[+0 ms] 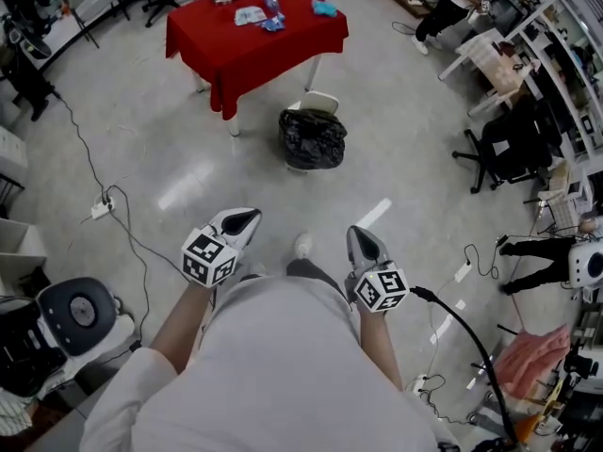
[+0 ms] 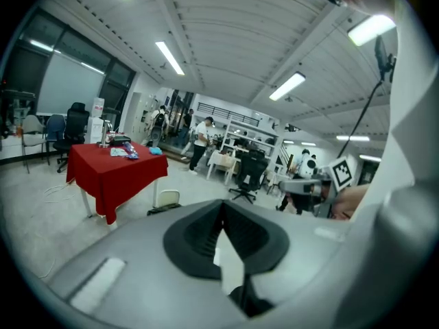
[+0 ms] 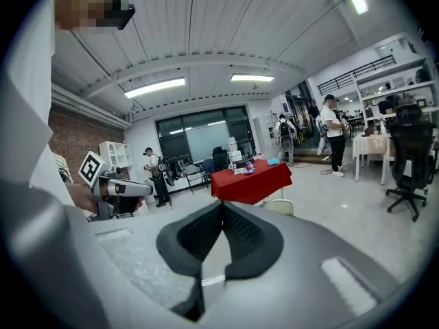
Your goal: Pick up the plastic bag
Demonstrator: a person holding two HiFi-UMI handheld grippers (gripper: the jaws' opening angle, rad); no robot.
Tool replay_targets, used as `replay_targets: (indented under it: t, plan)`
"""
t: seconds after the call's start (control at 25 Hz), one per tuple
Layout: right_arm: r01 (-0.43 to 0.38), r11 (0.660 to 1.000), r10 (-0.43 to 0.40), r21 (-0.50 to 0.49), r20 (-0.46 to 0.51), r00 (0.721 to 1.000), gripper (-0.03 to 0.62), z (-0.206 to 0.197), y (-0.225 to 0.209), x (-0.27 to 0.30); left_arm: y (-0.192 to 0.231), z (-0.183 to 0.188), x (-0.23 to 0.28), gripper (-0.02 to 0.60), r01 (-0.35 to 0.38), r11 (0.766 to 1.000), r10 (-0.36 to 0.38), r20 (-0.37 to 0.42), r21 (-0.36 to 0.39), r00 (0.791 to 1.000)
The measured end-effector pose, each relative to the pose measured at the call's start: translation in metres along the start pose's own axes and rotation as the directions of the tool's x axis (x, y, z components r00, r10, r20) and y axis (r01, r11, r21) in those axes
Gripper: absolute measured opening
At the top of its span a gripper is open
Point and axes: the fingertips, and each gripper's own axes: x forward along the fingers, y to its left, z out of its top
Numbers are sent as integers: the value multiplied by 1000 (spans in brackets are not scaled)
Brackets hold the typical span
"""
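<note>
Bag (image 1: 312,139) well ahead of right tool (image 1: 362,234)

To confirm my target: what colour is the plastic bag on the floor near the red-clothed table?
Black. The crumpled plastic bag shows best in the head view.

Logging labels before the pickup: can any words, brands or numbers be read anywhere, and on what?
No readable text in any view.
The left marker cube and right marker cube: square patterns, no letters.
The items on the red table: too small to read.
The black plastic bag: no print visible.
</note>
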Motion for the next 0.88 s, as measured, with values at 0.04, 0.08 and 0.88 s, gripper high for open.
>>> replay_targets:
  t: [0.04, 0.08, 0.88]
  plan:
    - [-1, 1000, 1, -2, 1, 1000, 3, 2, -1, 3, 2, 1, 1, 3, -4, 1000, 4, 1, 2, 1000]
    - [-1, 1000, 1, -3, 2, 1000, 3, 4, -2, 6, 5, 3, 2, 3, -9, 1000, 9, 0, 6, 1000]
    - [-60, 993, 48, -99, -115, 992, 3, 35, -115, 119, 65, 52, 120, 3, -85, 996, 84, -51, -12, 995]
